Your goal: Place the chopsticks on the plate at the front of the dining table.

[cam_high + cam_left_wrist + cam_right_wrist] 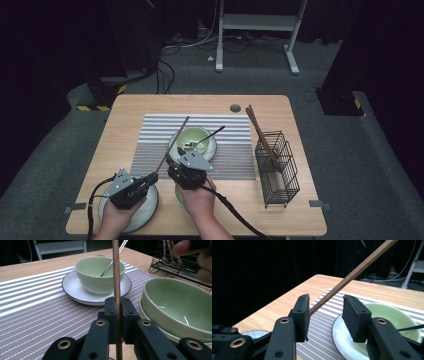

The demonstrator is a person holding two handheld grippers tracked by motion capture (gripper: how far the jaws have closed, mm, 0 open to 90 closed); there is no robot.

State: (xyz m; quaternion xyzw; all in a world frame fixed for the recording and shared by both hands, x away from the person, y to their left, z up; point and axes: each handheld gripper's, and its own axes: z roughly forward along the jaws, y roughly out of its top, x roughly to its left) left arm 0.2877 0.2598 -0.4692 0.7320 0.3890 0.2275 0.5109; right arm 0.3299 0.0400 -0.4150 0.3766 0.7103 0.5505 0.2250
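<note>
My left gripper (154, 177) (117, 305) is shut on a long brown chopstick (175, 140) (115, 270), gripped near its lower end. The stick slants up and away over the striped placemat (150, 150). Just right of it, my right gripper (174, 162) (325, 312) is open, and the chopstick (352, 277) crosses the gap beyond its jaws without touching them. A green bowl (192, 137) (100, 272) (392, 317) holding a spoon (210, 135) (110, 262) sits on a white plate (210, 152) (339, 337). A second green bowl (175, 305) lies under my right hand.
A black wire basket (277, 167) (175, 262) with more chopsticks (260, 132) stands at the table's right. A grey plate (147, 205) (254, 333) lies under my left hand near the front edge. Bare wood runs along the table's left and far sides.
</note>
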